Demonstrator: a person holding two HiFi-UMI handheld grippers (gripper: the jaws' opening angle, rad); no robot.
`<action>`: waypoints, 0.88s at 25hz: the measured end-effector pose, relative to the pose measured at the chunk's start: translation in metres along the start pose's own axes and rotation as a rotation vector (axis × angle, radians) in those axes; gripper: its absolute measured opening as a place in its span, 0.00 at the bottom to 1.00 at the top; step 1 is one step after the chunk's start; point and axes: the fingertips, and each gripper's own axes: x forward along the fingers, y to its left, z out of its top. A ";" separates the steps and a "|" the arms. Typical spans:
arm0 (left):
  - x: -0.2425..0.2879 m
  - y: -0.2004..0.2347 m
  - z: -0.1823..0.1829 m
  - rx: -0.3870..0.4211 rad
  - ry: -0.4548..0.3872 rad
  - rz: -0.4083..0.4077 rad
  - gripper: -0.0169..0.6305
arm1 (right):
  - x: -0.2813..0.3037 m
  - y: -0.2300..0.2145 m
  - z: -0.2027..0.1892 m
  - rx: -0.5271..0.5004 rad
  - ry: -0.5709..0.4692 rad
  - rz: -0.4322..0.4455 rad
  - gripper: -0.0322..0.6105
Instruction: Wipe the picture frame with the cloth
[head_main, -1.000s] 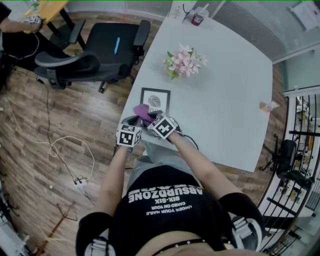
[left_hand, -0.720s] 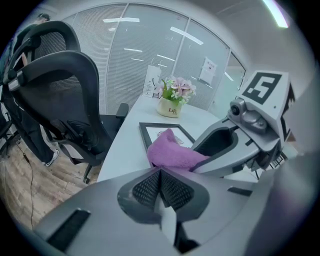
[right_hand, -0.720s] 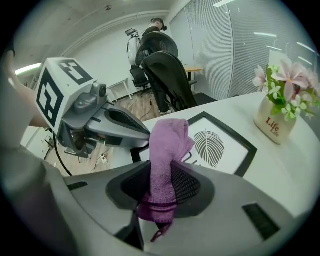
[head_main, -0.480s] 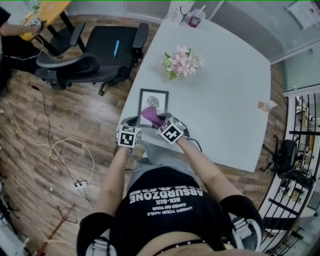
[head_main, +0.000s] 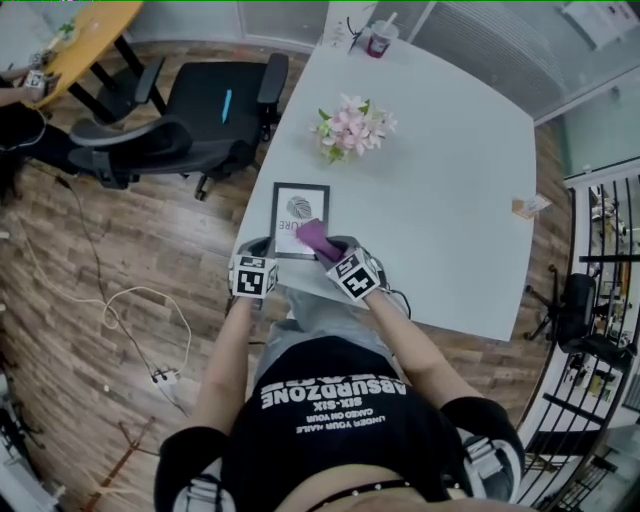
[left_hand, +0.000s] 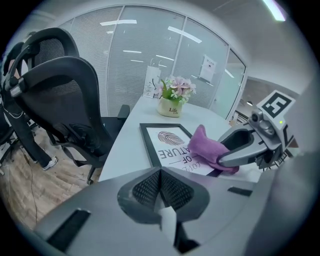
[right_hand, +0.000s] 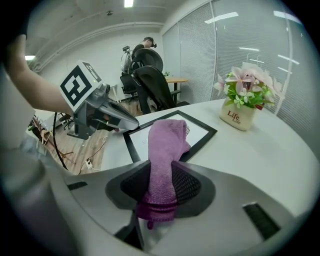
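Observation:
A black picture frame (head_main: 299, 212) with a fingerprint print lies flat near the white table's (head_main: 450, 190) front-left edge. My right gripper (head_main: 328, 252) is shut on a purple cloth (head_main: 314, 237), and the cloth's free end rests on the frame's near right part. The right gripper view shows the cloth (right_hand: 167, 145) pinched between the jaws and draped over the frame (right_hand: 200, 127). My left gripper (head_main: 262, 247) sits at the frame's near left corner, jaws shut with nothing between them. From the left gripper view, frame (left_hand: 165, 142), cloth (left_hand: 210, 147) and right gripper (left_hand: 225, 159) lie just ahead.
A pot of pink flowers (head_main: 350, 125) stands beyond the frame. A drink cup (head_main: 380, 38) is at the far edge, a small object (head_main: 527, 206) at the right edge. A black office chair (head_main: 190, 115) stands left of the table, with cables (head_main: 130, 310) on the wooden floor.
The right gripper has dragged the cloth rightward along the frame's near part. The left gripper has stayed at the near left corner.

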 end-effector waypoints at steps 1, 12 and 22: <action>0.000 0.000 0.000 -0.001 -0.001 0.002 0.05 | -0.003 0.000 -0.002 0.015 -0.005 -0.006 0.26; 0.000 0.000 -0.002 0.007 -0.006 0.016 0.05 | -0.012 -0.007 -0.018 0.177 -0.045 -0.012 0.26; 0.003 0.000 -0.002 0.029 -0.016 0.030 0.05 | -0.010 -0.007 -0.018 0.129 -0.022 -0.069 0.26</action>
